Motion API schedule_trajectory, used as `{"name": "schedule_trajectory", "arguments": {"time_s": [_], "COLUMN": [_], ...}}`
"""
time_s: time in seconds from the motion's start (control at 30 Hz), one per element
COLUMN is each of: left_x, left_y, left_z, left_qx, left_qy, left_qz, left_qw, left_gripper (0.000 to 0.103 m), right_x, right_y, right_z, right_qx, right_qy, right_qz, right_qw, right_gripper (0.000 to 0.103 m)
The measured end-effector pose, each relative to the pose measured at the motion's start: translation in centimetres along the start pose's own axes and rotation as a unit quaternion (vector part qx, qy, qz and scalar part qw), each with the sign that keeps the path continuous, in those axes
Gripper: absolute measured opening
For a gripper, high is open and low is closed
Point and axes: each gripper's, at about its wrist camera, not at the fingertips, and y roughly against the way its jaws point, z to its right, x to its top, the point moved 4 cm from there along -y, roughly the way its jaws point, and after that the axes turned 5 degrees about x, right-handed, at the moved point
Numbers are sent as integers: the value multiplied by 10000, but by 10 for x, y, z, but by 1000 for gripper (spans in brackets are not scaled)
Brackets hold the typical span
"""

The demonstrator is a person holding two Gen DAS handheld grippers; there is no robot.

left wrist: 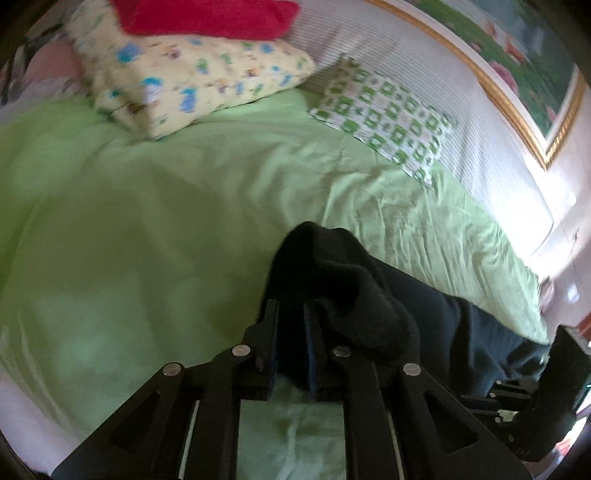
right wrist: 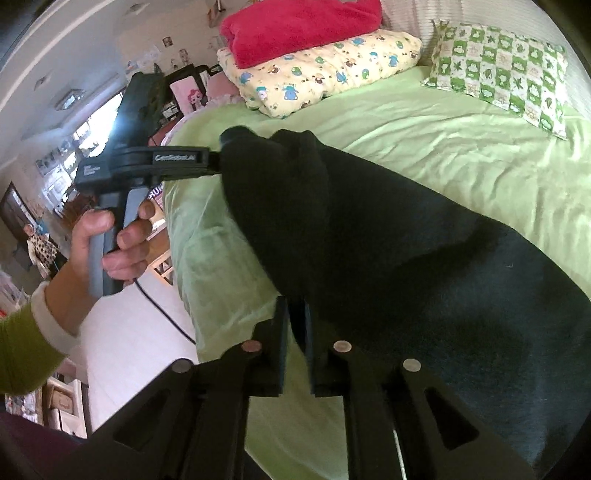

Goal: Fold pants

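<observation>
1. The pants (right wrist: 424, 258) are black, soft and matte, of a thick knit or fleece-like cloth. They lie across the near side of a bed, one end lifted off the bedding and the rest sagging in a broad dark sheet.
2. The left tool (left wrist: 291, 321) pinches a bunched edge of the pants between its two narrow black fingers. A thick roll of cloth spills over the right finger. In the right wrist view the same tool (right wrist: 221, 155) enters from the left with the cloth gathered at its tip.
3. The right tool (right wrist: 295, 317) has its fingers nearly together on another edge of the pants. Black cloth runs down between them, so it looks pinched, though the contact is partly hidden.
4. Holding two points of one edge likely lets the person raise the cloth as a flap and carry it over the rest for a fold.
5. A hand (right wrist: 107, 240) wraps the grey handle of the left tool. A green sleeve (right wrist: 26, 343) with a pale cuff covers the wrist.
6. The bed (right wrist: 461, 147) has a light green sheet, smooth with fine creases, which gives a flat, soft surface for folding.
7. At the head of the bed sit a yellow pillow (right wrist: 325, 70) with small cartoon prints, a red plush blanket (right wrist: 295, 26) folded on top of it, and a green-and-white checked pillow (right wrist: 502, 66). All are well apart from the pants.
8. A gold-framed picture (left wrist: 517, 74) hangs on the wall beyond the bed.
</observation>
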Motion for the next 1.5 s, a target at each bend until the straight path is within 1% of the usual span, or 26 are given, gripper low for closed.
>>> {"name": "schedule_trajectory", "arguments": {"time_s": [0.07, 0.1, 0.13, 0.17, 0.23, 0.3, 0.37, 0.5, 0.57, 0.67, 0.8, 0.97, 1.1, 1.2, 1.37, 1.5], "left_x": [-2, -3, -5, -7, -10, -13, -15, -18, -21, -25, -31, -31, -30, -30, -30, -28], "left_y": [6, 10, 15, 20, 29, 37, 45, 57, 57, 52, 36, 22, 11, 5, -1, -6], "left_z": [-6, -8, -10, -12, -12, -11, -9, 2, 7, 15, 20, 15, 5, 1, 0, 3], "left_qx": [41, 58, 61, 59, -8, -60, -96, -297, -397, -607, -526, -420, -392, -388, -460, -511], "left_qy": [106, 147, 210, 265, 371, 457, 525, 551, 592, 644, 690, 855, 1042, 1124, 1151, 1054], "left_qz": [3, 20, 47, 78, 98, 105, 156, 204, 111, -55, -295, -419, -532, -567, -641, -688], "left_qw": [9999, 9999, 9998, 9996, 9993, 9989, 9985, 9978, 9974, 9961, 9958, 9946, 9924, 9913, 9902, 9907], "left_gripper": [32, 36, 45, 50, 52, 53, 61, 63, 68, 68, 68, 68, 68, 68, 68, 68], "right_x": [1, 1, 2, 4, 7, 10, 14, 20, 22, 25, 28, 32, 35, 37, 39, 43], "right_y": [1, 2, 4, 6, 12, 20, 28, 44, 50, 60, 77, 95, 106, 108, 106, 94], "right_z": [0, -1, -2, -3, -3, -1, 2, 13, 19, 31, 53, 79, 100, 115, 134, 145], "right_qx": [73, 111, 155, 161, 201, 224, 223, 127, 68, -105, -199, -426, -527, -582, -543, -379], "right_qy": [-91, -103, -121, -128, -186, -272, -334, -431, -468, -527, -741, -918, -1081, -1194, -1405, -1476], "right_qz": [48, 69, 111, 143, 262, 400, 557, 748, 798, 874, 1080, 1214, 1294, 1305, 1258, 1051], "right_qw": [9999, 9999, 9997, 9997, 9993, 9986, 9976, 9962, 9957, 9947, 9912, 9874, 9843, 9825, 9806, 9827], "right_gripper": [13, 13, 14, 14, 22, 43, 44, 44, 44, 44, 44, 44, 44, 44, 44, 44]}}
